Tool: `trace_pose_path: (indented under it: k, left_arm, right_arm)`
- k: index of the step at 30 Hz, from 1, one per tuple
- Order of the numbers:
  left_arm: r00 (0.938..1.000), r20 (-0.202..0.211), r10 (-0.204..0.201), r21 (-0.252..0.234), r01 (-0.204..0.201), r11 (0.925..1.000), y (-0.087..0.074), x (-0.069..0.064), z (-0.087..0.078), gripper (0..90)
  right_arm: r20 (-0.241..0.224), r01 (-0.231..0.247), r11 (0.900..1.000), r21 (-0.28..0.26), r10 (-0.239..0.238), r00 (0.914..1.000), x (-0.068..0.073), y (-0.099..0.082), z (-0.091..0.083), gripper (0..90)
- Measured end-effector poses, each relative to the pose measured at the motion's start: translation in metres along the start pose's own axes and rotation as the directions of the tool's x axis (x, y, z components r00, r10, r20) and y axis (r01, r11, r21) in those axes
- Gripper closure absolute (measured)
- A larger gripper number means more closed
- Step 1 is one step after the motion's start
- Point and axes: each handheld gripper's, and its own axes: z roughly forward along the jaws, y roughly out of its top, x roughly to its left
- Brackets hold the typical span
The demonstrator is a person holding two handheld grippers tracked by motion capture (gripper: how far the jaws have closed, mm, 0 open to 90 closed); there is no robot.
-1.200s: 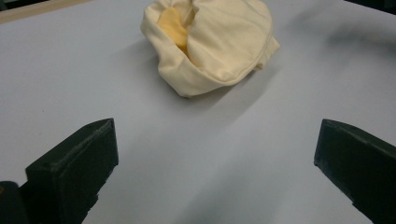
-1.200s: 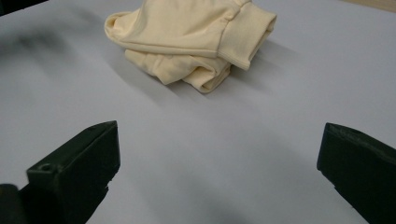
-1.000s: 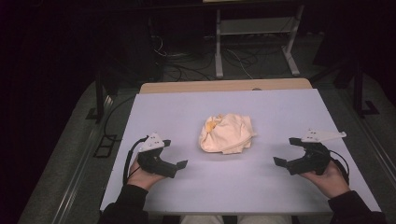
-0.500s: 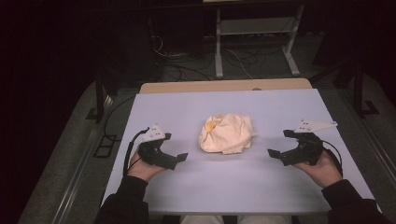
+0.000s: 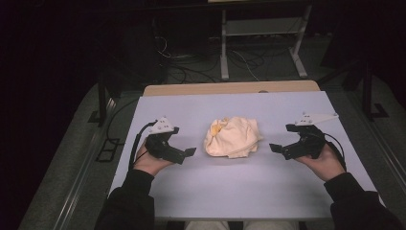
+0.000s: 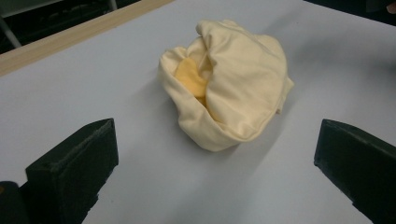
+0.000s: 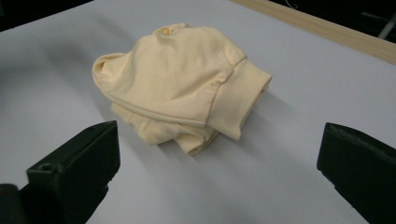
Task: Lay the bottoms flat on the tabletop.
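Left tool point(image 5: 187, 152): over the last second it is creeping inward along the desk point(image 5: 158, 103), its tips now nearer the left edge of the garment than in the earlier frames. Jaws are standing wide apart in the left gripper view, nothing between them, the bundle framed in the gap ahead.

Crumpled pale-yellow garment point(image 5: 232, 137): it is lying in the middle of the desk, unmoved across all three high-view frames. It is balled up, with a deeper yellow inner patch point(image 6: 190, 77) showing in a fold on the left side and a ribbed cuff point(image 7: 243, 109) sticking out toward the right gripper's side.

Right tool point(image 5: 276, 148): it is also closing in, shifting toward the garment's right edge and lifting slightly at the hand. Jaws wide, holding nothing.

Reading: both tools are converging on the bundle from opposite sides but are still apart from it; no contact yet. I judge this as the approach before a two-sided grab, likely to open the garment out.
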Motion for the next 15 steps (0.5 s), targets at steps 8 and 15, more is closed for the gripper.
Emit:
trace_pose_path:
  k: [8, 15]
  left_arm:
    - [1.0000, 0.000, -0.004, 0.007, 0.004, 1.0000, 0.007, 0.007, 0.011, 0.0]
    - [1.0000, -0.002, -0.007, 0.008, 0.007, 0.9999, 0.016, 0.014, 0.020, 0.0]
  right_arm:
    - [0.000, -0.005, 1.0000, 0.002, 0.005, 1.0000, -0.004, 0.009, 0.007, 0.0]
    - [0.005, -0.001, 1.0000, 0.006, 0.001, 1.0000, -0.009, 0.018, 0.016, 0.0]
